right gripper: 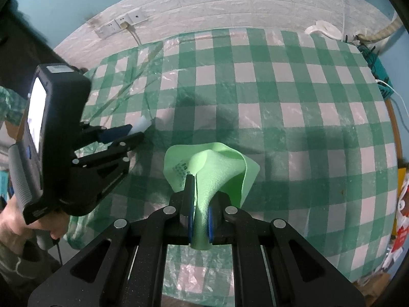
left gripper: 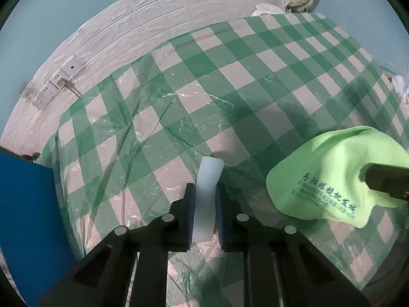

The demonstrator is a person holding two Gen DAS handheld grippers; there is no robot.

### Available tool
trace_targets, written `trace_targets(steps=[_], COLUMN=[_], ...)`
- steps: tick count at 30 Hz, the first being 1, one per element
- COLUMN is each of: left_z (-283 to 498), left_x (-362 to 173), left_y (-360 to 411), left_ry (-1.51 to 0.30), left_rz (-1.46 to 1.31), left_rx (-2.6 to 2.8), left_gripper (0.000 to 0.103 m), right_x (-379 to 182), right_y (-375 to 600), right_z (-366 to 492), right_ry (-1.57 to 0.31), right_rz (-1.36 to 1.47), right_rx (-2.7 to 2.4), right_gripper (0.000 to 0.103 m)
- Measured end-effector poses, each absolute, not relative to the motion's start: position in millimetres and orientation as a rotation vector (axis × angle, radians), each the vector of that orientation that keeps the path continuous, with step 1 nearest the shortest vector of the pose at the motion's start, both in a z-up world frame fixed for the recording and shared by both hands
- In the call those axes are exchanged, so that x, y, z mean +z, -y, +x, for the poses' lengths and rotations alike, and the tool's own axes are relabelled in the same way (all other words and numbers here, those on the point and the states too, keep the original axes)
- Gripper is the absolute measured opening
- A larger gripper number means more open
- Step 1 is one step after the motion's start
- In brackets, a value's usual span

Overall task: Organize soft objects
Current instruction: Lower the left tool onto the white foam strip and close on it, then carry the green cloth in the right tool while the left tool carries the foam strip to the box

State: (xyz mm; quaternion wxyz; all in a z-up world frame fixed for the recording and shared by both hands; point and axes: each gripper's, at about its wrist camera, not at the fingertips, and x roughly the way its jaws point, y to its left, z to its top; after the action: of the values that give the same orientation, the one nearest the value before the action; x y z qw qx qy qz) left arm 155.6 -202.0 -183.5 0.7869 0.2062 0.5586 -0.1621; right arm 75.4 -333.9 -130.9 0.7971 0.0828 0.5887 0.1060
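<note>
In the left wrist view, the left gripper (left gripper: pixel 205 192) is pointing down at a table with a green and white checked cloth (left gripper: pixel 230 76) under a clear, crinkly plastic sheet. Its two fingers are closed tight on a soft white strip (left gripper: pixel 205 199), which is sticking up past the fingertips and down behind them. Off to the right, a light green cloth (left gripper: pixel 329 179) with dark printed writing is hanging just above the table, and the dark tip of the right gripper (left gripper: pixel 383 181) is pinching its far side. A blue flat thing (left gripper: pixel 28 225) is showing at the left edge, and white wall sockets (left gripper: pixel 57 84) are sitting on the white brick wall behind the table. In the right wrist view, the right gripper (right gripper: pixel 199 204) is also pointing down, and its fingers are squeezed shut on a bunched part of the light green cloth (right gripper: pixel 217 168). The rest of the cloth is fanning out in front of the fingers, close over the checked cloth (right gripper: pixel 281 102). At the left, a hand (right gripper: pixel 30 220) is holding the left gripper (right gripper: pixel 136 131), and the white strip (right gripper: pixel 141 124) is poking out from its closed tips, just above the table. The two grippers are near each other but are not touching.
</note>
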Motion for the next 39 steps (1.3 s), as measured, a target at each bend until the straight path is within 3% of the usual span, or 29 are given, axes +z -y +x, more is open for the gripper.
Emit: trace_targets(steps=[39], left_z=[79], left_x=[-74], left_y=[154], left_ry=[-1.091], left_rz=[0.331], left_rx=[-0.196], left_gripper=[0.014], right_x=[-37], right_y=[289], right_z=[52], right_ry=[-1.08], right_rz=[0.115], right_rx=[0.314], right_gripper=[0.008])
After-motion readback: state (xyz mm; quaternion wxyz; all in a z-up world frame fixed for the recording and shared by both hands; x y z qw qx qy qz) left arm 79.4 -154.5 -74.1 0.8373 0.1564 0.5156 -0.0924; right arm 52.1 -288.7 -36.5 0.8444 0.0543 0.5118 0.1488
